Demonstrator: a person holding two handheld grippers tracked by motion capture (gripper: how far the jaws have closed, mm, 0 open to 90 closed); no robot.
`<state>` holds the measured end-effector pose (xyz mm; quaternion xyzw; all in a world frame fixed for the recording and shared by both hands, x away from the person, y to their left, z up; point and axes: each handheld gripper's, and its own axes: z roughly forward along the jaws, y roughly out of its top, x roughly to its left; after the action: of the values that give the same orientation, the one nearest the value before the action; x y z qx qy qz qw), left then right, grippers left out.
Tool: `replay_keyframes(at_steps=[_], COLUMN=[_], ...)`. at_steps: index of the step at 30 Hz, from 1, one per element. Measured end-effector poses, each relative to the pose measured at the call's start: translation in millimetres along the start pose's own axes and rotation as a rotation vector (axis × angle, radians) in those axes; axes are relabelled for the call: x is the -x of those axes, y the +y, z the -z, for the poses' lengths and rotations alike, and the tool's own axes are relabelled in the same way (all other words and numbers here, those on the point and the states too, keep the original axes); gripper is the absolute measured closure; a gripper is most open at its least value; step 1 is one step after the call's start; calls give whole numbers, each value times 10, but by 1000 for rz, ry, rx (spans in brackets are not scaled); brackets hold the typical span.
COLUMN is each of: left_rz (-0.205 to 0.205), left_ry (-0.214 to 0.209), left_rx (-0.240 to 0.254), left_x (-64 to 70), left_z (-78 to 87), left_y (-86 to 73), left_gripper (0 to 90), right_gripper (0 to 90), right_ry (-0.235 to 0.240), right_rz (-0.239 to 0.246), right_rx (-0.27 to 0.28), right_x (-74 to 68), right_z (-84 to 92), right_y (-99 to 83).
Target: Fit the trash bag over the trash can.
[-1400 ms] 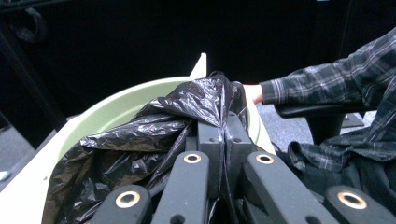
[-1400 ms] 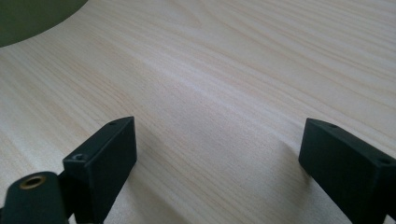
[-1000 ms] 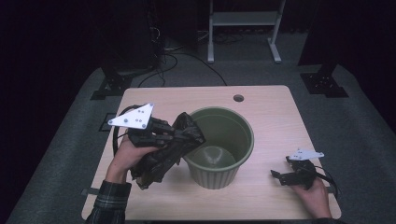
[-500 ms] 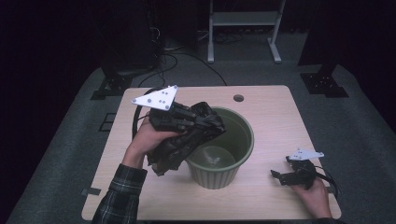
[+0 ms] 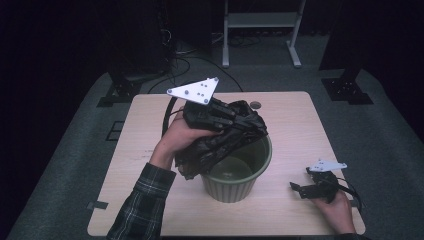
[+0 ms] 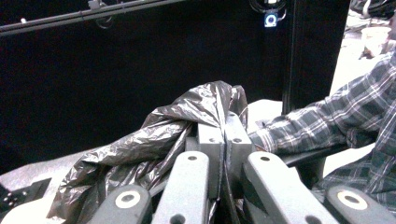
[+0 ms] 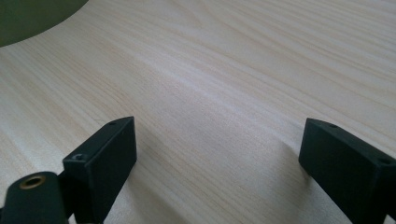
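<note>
While I hold my left gripper (image 5: pixel 235 122) above the near-left rim of the green pot (image 5: pixel 237 172), its jaws are pressed together on a fold of the black plastic bag (image 5: pixel 220 142). In the left gripper view the two pads meet flat against each other with a thin edge of the bag (image 6: pixel 154 144) pinched in the seam, and the bulk of the crumpled film billows out to the left of the fingers and humps up over their tips. From the high view the bag drapes from the gripper down across the pot's left rim, part of it hanging outside the wall and part over the opening, above the table (image 5: pixel 150 115). My right gripper (image 5: pixel 305 189) rests low on the table, well apart from the pot at its right; in the right gripper view its fingers (image 7: pixel 105 161) stand wide apart with bare wood between them, and a sliver of the pot (image 7: pixel 32 16) sits at the upper left corner.
</note>
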<state>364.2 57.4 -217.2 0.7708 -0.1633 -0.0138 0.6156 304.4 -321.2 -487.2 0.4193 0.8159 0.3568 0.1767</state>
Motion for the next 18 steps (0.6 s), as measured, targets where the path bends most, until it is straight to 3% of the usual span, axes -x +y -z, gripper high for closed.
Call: replay_keyframes(at_steps=[6,12,17,18], left_rz=[1,25,49,49], left_ry=[-12,6,-3,14], left_rx=[-20,-35,-33,-58], left_x=[-34,-58,-22,-7], left_z=[-104,-58,-11,-6], left_y=[-2,-63,-128,-156], left_gripper=[882,859,859,853], right_gripper=[98,98,98,99], right_ry=[0,0,0,0], right_rz=[0,0,0,0], right_rx=[0,0,0,0], right_x=[0,0,0,0], right_z=[0,0,0,0], right_y=[0,0,0,0])
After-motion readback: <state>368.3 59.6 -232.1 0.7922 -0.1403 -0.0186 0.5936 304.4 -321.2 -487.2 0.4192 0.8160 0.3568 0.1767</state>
